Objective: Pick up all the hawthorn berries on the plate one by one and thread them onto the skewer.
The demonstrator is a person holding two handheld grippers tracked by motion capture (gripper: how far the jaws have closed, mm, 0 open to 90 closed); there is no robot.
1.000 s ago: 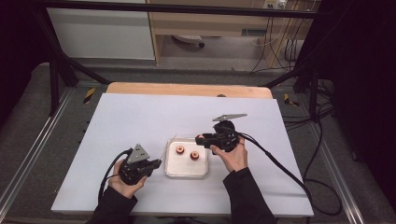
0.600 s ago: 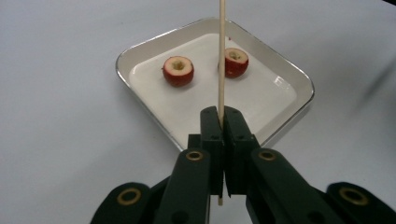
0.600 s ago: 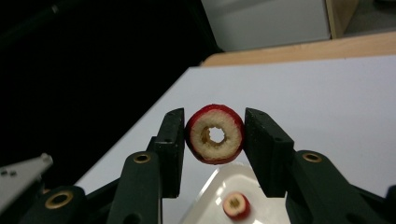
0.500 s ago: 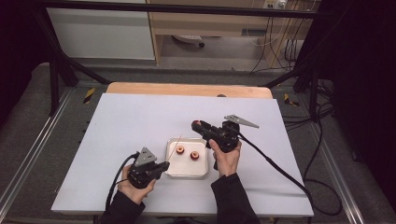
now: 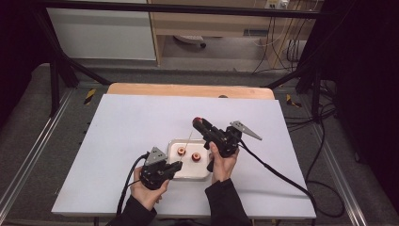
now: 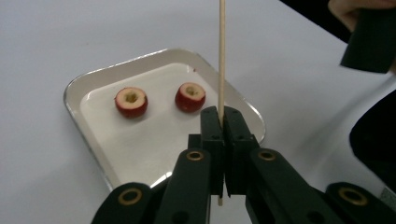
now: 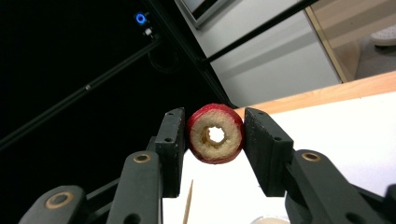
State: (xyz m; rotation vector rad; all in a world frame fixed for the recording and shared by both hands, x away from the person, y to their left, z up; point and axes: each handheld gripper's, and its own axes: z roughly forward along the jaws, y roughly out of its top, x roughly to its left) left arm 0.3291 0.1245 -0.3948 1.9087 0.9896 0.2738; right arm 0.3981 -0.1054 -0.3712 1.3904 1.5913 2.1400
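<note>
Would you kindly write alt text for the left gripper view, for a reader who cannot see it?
The left gripper, its two black jaws shut, clamps a thin wooden skewer that rises upright. Behind it, a shallow silver metal tray on a white table holds two cored red fruit pieces, side by side and apart.

Bright table, dark surroundings, soft focus

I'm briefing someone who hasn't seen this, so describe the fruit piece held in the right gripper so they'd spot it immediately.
Start at the white table, then the right gripper raised above the metal tray. Between its jaws sits a red-skinned cored fruit ring; unlike the two pieces lying in the tray, it is held aloft, its hole open right through.
</note>
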